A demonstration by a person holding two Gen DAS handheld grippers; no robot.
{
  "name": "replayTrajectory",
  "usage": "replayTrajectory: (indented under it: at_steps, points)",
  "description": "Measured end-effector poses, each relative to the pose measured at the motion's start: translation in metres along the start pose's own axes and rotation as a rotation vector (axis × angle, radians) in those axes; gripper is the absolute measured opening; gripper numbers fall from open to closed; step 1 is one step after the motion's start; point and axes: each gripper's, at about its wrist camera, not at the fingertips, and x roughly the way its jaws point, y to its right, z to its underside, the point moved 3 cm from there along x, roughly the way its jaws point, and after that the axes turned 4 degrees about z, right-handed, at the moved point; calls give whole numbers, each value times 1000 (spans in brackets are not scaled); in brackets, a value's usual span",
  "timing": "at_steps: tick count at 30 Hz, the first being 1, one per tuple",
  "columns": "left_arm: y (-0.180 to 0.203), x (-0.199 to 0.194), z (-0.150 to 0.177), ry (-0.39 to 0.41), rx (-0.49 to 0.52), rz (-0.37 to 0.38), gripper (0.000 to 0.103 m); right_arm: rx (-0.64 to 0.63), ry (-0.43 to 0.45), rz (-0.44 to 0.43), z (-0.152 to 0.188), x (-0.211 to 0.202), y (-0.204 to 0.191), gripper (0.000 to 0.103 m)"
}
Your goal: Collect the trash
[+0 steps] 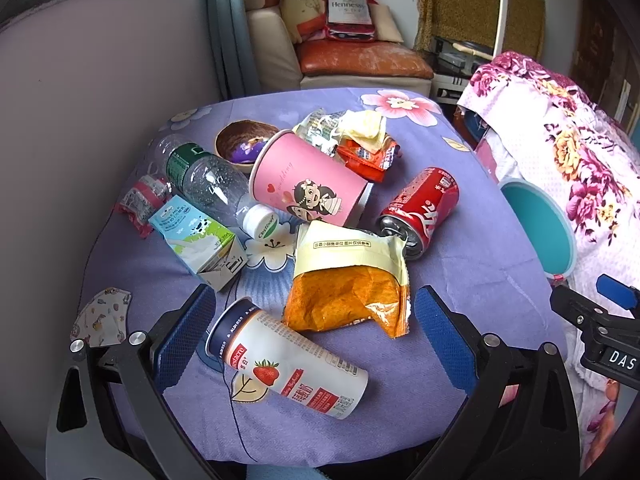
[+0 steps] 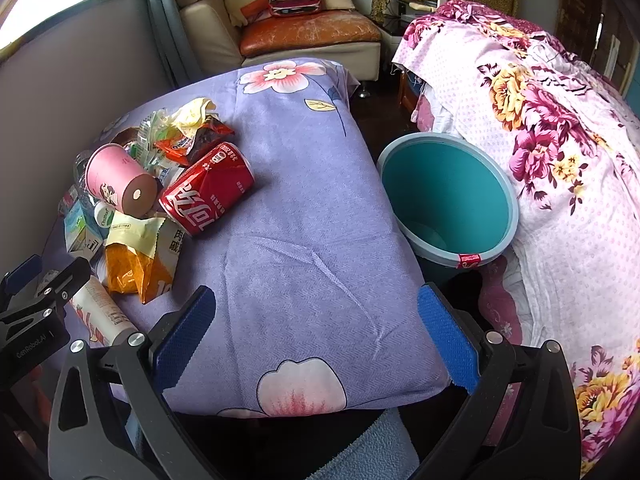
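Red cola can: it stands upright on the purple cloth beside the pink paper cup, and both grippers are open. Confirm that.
Not quite. The red cola can lies on its side, as the right wrist view shows. It does rest on the purple cloth beside the pink paper cup, and the left gripper and right gripper are open.

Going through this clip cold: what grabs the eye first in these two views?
A heap of trash on the purple floral cloth: a red cola can on its side beside a tipped pink paper cup, with an orange snack bag and a strawberry yogurt bottle nearer the open left gripper. To the right, off the cloth's edge, stands an empty teal bin; the right gripper is open too.
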Motion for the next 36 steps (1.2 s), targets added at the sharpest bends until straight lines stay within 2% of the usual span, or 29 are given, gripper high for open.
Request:
replayTrajectory:
  at_steps: [19,36]
  points:
    - [-3,3,0,-12,-16,7,100,-3,3,0,-9,3,0,97]
    - [-6,-13,-2,-30,-21,-46,100,-30,2,-63,-5,-1,-9,97]
